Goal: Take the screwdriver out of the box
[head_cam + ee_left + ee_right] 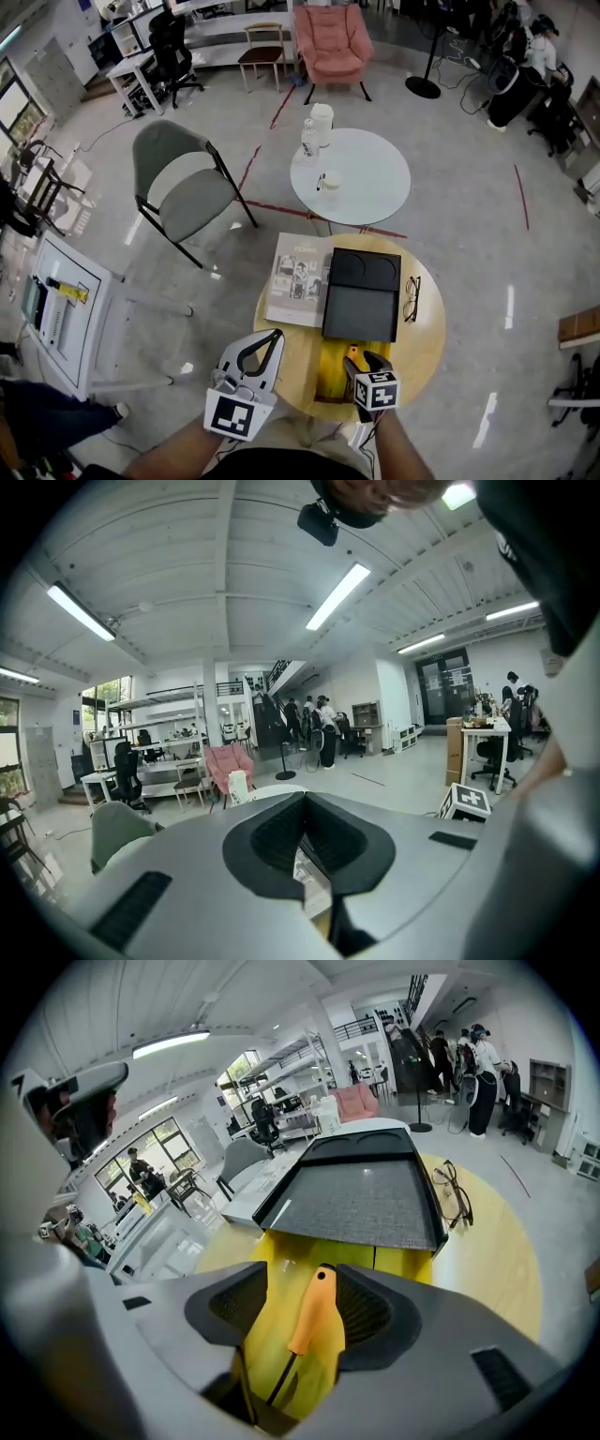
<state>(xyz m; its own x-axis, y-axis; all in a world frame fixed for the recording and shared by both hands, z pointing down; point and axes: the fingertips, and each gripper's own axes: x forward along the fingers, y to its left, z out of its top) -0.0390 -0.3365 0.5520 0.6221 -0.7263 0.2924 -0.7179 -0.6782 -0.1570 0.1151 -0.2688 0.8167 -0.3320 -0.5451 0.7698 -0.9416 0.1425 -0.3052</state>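
On the round wooden table (424,349) stands a box with its black lid (361,295) folded back and a yellow inside (330,367). A screwdriver (314,1321) with an orange handle lies in that yellow inside, its dark shaft running toward the camera. My right gripper (367,361) points steeply down into the box. Its jaws stand open on either side of the handle (353,357), with a gap on the left. My left gripper (273,337) hovers over the table's near left edge, its tips together and nothing between them.
A magazine (298,278) lies left of the box lid, and a pair of glasses (412,298) right of it. Beyond stand a white round table (366,183) with a bottle, a grey folding chair (183,187) and a white rack (66,309) at the left.
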